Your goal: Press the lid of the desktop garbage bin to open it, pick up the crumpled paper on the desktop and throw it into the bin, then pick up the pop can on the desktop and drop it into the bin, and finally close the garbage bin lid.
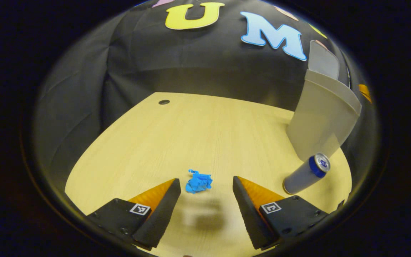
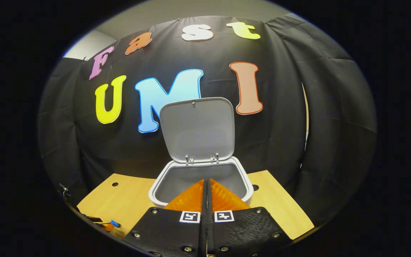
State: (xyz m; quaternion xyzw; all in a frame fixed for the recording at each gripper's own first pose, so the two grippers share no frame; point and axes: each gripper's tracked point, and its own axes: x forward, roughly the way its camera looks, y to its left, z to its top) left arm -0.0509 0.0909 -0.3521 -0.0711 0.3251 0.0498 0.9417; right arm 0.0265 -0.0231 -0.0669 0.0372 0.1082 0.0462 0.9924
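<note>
Crumpled blue paper (image 1: pixel 198 182) lies on the wooden desktop (image 1: pixel 191 135), just ahead of the left gripper (image 1: pixel 206 185), whose fingers stand wide apart. A pop can (image 1: pixel 307 174) lies tilted near the grey garbage bin (image 1: pixel 321 117). In the right gripper view the bin's lid (image 2: pixel 198 130) stands raised; the right gripper (image 2: pixel 206 187) hovers above the bin's rim (image 2: pixel 247 185), fingers pressed together, holding nothing.

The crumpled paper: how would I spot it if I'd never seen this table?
Start at the pale wooden desk. Near its front edge, ahead of the open left gripper, lies the crumpled paper, a bright blue wad. The pop can nearby is smooth and cylindrical.
</note>
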